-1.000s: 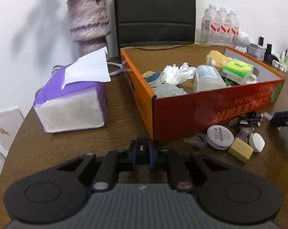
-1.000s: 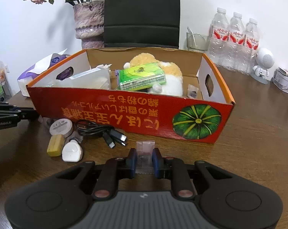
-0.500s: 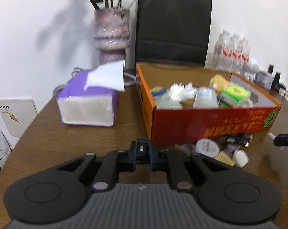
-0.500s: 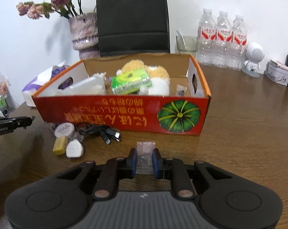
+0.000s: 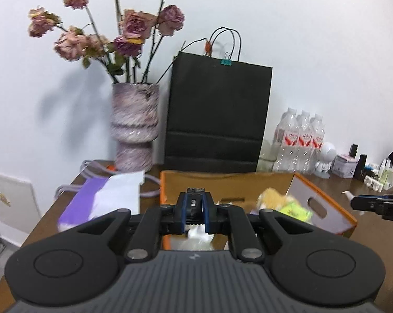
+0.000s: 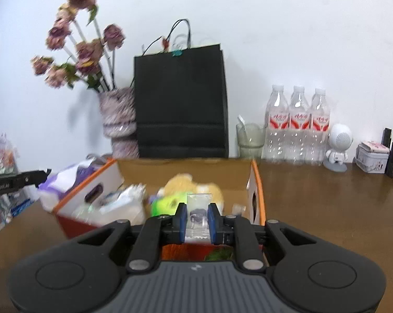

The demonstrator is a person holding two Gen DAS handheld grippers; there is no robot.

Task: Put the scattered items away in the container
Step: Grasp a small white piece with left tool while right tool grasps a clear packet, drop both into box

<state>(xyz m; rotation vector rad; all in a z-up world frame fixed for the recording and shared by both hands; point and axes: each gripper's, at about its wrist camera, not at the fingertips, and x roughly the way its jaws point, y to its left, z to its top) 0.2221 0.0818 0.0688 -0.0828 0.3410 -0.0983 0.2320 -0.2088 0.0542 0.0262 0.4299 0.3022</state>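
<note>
Orange-rimmed, our cardboard box already holds several things, and we carry two more above it, the right gripper pinching a clear sachet and the left gripper clamped on a small dark object.

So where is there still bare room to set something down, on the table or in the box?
Bare tabletop lies right of the cardboard box, in front of the water bottles. Inside, only a strip along the box's right wall looks free; plush toy and green pack crowd the middle, wrappers the left.
</note>
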